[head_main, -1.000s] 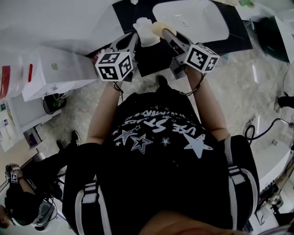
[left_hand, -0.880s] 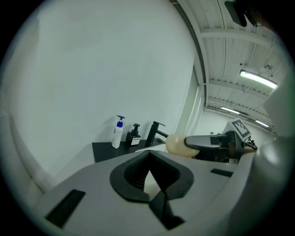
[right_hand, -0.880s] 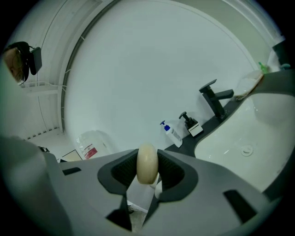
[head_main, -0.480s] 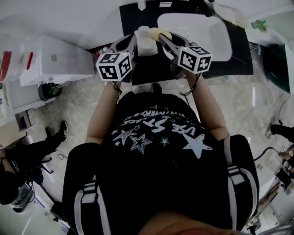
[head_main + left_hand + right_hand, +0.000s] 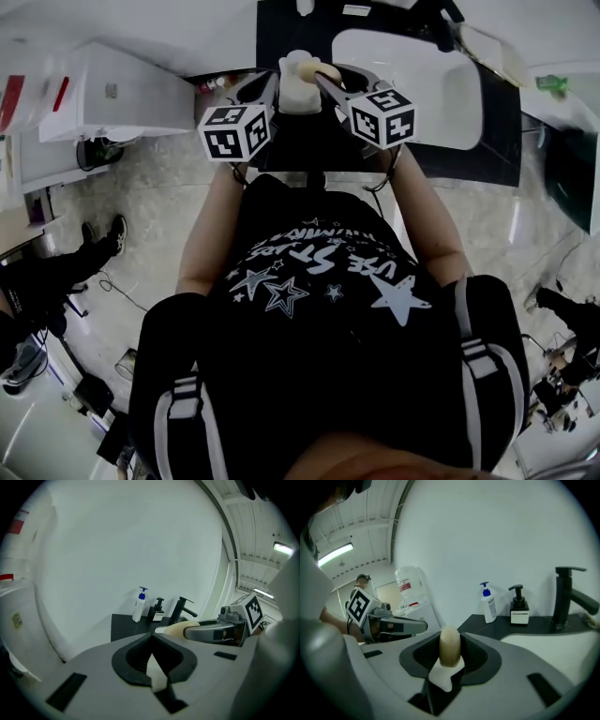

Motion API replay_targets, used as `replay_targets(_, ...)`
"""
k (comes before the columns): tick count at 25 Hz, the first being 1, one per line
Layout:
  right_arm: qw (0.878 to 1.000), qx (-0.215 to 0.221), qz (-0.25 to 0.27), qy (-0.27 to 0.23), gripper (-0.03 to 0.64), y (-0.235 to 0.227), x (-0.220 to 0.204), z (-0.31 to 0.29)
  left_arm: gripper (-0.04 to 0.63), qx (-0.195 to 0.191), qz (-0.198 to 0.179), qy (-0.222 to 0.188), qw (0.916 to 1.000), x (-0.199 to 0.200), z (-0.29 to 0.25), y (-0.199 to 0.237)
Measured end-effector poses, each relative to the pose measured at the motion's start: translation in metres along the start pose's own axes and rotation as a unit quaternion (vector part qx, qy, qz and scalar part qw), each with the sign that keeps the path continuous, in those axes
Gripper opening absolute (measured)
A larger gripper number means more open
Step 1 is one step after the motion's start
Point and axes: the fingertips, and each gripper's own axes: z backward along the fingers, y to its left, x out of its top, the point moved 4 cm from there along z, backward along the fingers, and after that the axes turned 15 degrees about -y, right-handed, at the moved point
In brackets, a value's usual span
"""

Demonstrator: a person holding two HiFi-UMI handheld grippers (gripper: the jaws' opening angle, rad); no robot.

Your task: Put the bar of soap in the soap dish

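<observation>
Jaws of the right gripper (image 5: pixel 451 663) clamp the bar of soap (image 5: pixel 450 644) across its broad sides, likely hard, light and slippery, while those of the left gripper (image 5: pixel 152 660) pinch the soap dish (image 5: pixel 297 86).

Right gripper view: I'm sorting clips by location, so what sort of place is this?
Most likely a bathroom or washroom: a white basin set in a dark counter, a black faucet over it, and a blue-topped pump bottle by the wall.
</observation>
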Motion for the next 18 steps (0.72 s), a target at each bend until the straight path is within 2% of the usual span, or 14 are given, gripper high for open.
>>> replay_targets(3, 0.997, 0.008, 0.063, 0.035, 0.126, 0.001, -0.005, -0.010, 0.011, 0.007, 0.002, 0.009, 0.9999, -0.005, -0.002, 0.003)
replay_targets(8, 0.981, 0.016, 0.172, 0.087, 0.126, 0.008, -0.013, -0.023, 0.012, 0.007, -0.001, 0.028, 0.9996, -0.015, -0.005, 0.006)
replay_targets(13, 0.961, 0.023, 0.249, 0.117, 0.126, 0.015, -0.018, -0.033, 0.011, 0.006, -0.002, 0.036, 0.9993, -0.018, -0.009, 0.008)
replay_targets(18, 0.935, 0.024, 0.323, 0.144, 0.126, 0.014, -0.025, -0.041, 0.011, 0.007, -0.005, 0.039, 0.9992, -0.021, -0.012, 0.011)
